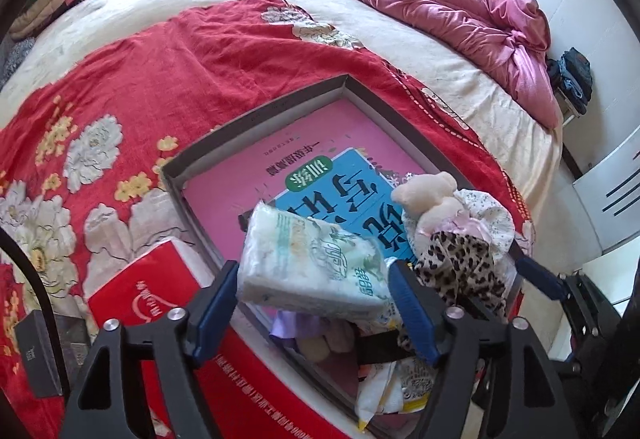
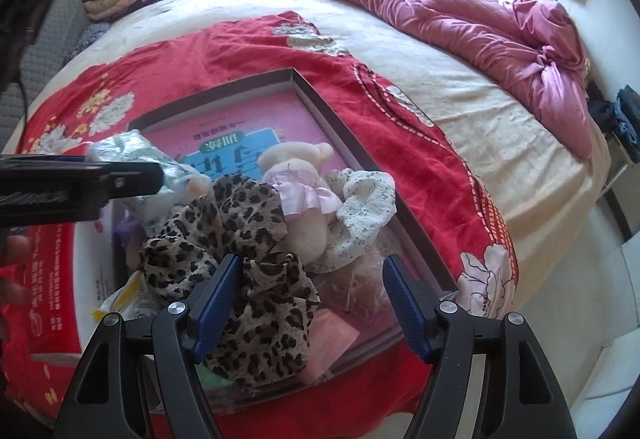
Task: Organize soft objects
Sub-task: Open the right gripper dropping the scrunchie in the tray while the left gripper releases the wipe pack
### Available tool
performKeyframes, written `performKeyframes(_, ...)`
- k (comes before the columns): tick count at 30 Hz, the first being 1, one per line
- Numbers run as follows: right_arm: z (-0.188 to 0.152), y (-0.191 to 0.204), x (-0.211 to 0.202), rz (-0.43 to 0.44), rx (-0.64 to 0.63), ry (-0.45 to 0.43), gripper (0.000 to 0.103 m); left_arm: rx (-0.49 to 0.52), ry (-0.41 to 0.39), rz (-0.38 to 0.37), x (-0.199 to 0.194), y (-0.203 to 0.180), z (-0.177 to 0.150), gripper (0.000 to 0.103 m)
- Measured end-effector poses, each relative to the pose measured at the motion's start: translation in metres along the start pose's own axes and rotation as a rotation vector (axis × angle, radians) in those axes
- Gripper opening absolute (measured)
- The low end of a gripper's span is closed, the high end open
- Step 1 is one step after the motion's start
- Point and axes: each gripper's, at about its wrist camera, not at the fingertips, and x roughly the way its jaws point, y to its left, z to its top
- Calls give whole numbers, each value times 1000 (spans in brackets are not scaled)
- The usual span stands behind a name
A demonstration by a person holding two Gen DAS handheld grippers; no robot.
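My left gripper (image 1: pixel 312 299) hovers over the near end of a shallow grey-rimmed box (image 1: pixel 256 111). A white tissue pack (image 1: pixel 316 263) lies tilted between its blue pads, uncrushed, and the jaws stand wide. In the right wrist view, that pack (image 2: pixel 140 147) sticks out past the left gripper's finger (image 2: pixel 120 175). My right gripper (image 2: pixel 310 299) is open just above a leopard-print cloth (image 2: pixel 224 215). The cloth's near fold lies between its pads, ungripped. A cream plush bear (image 2: pixel 296 183) in a pink dress and a white floral cloth (image 2: pixel 364 207) lie beside it in the box.
A pink book (image 1: pixel 320 127) and a blue book (image 1: pixel 344 187) line the box bottom. A red carton (image 1: pixel 160 291) and a small black box (image 1: pixel 36 351) sit left of it on the red floral blanket (image 1: pixel 168 71). A crumpled pink quilt (image 2: pixel 480 19) lies farther back.
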Motion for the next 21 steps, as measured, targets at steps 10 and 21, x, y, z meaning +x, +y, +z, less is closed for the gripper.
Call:
performKeyframes(10, 4, -2, 9, -26, 10, 2, 76, 19, -61, 30, -24, 1, -16, 94)
performKeyframes(21, 6, 2, -9, -3, 0, -33, 76, 12, -62, 47, -31, 5, -19, 95)
